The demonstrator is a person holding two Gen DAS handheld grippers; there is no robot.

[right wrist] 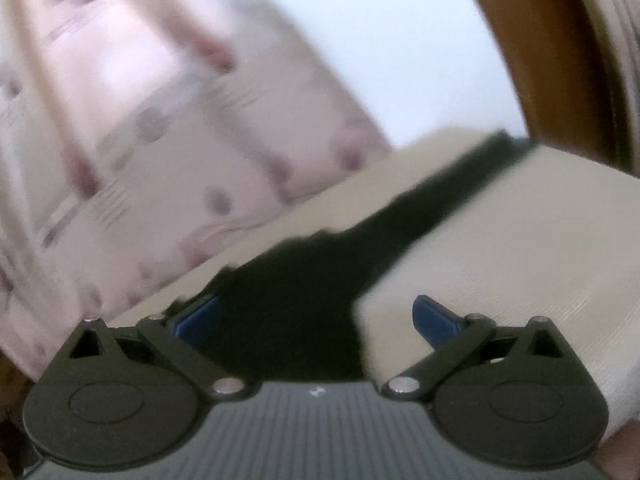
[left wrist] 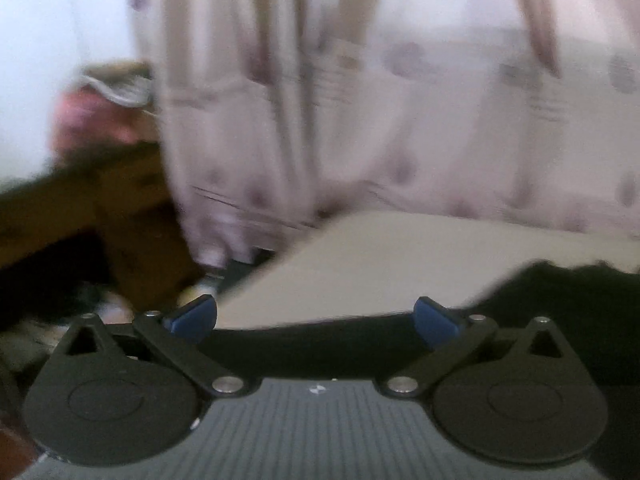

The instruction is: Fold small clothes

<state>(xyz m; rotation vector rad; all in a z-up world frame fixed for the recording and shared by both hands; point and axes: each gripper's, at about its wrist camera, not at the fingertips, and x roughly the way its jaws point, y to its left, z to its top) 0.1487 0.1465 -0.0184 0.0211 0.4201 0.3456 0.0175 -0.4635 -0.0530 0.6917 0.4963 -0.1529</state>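
Note:
A black garment [left wrist: 568, 300] lies on a cream-covered surface [left wrist: 360, 268]; in the left wrist view it spreads at the lower right and along the near edge under my left gripper [left wrist: 316, 320], which is open with blue pads wide apart. In the right wrist view the black garment [right wrist: 304, 292] runs as a long strip from the far right toward my right gripper [right wrist: 316, 320], which is open, with the cloth lying between and below its pads. Both views are blurred by motion.
A pale pink patterned curtain [left wrist: 360, 120] hangs behind the cream surface and also shows in the right wrist view [right wrist: 140, 140]. Brown wooden furniture [left wrist: 100, 208] stands at the left, a wooden frame [right wrist: 540, 60] at the far right.

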